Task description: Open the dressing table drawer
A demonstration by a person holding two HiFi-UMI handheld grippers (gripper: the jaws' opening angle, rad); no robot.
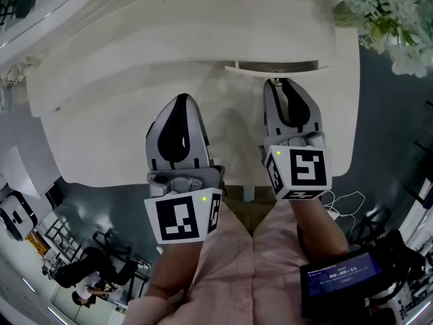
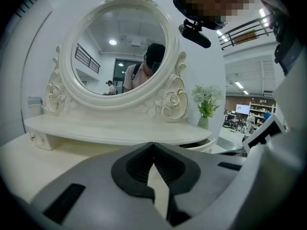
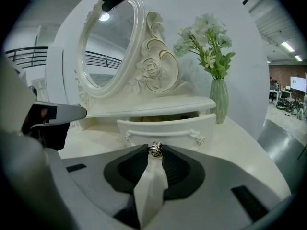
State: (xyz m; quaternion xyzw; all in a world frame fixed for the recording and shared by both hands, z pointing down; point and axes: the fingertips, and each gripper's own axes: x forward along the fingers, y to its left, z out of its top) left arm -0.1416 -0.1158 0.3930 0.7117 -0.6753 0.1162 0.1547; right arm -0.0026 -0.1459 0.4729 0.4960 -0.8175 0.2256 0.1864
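Right claw (image 3: pixel 155 153) on drawer knob (image 3: pixel 155 148)

At the back of the bench (image 1: pixel 101 134) stands the mirror (image 3: pixel 103 47), the drawer (image 3: pixel 165 128) under its shelf (image 3: pixel 153 107), the vase (image 3: pixel 219 99) right of the drawer, the right tongs (image 1: pixel 278 83) on its knob (image 3: pixel 155 149), the left tongs (image 1: pixel 181 100) alongside.

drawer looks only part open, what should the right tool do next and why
Probably pull the knob a little further straight back, toward the person. The right tool is closed on that knob, and the drawer sticks out only partway from under the shelf, with just a narrow gap showing above its front.
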